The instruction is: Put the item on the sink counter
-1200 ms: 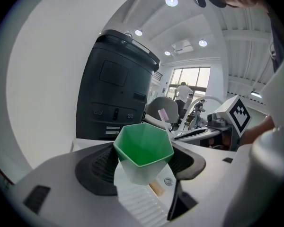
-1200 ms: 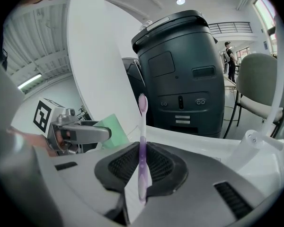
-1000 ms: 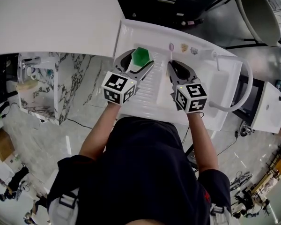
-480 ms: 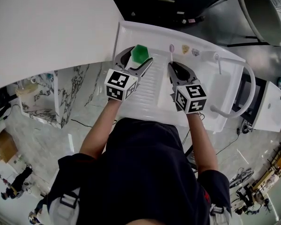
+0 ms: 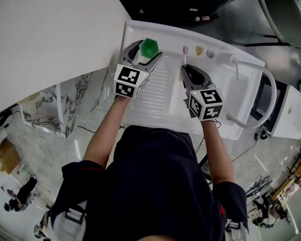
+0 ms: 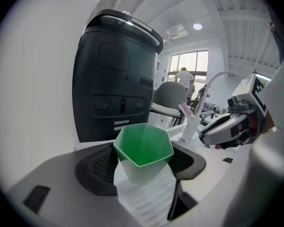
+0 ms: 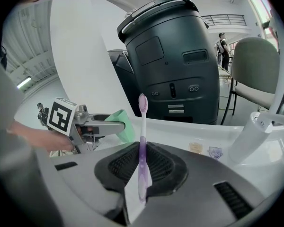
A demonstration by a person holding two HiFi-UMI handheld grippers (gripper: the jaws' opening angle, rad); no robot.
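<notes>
A green hexagonal cup (image 5: 149,47) sits mouth-up between the pads of my left gripper (image 5: 146,55), over the back left part of the white sink counter (image 5: 221,87). In the left gripper view the cup (image 6: 143,149) fills the gap of the left gripper (image 6: 144,167), which is shut on it. My right gripper (image 5: 190,70) is shut on a purple toothbrush (image 5: 184,57). The toothbrush (image 7: 141,136) stands upright, bristles on top, in the right gripper (image 7: 141,171). Both grippers hang side by side above the counter.
A tall black appliance (image 6: 116,74) stands right behind the counter. A white curved faucet (image 5: 263,92) rises at the right. Two small stickers (image 5: 198,50) lie near the back rim. The ribbed drainboard (image 5: 158,89) runs between the grippers. A white wall (image 5: 50,24) borders the left side.
My left gripper has carried the green cup a little farther back, toward the counter's back left corner. The right gripper with the toothbrush has hardly moved.
</notes>
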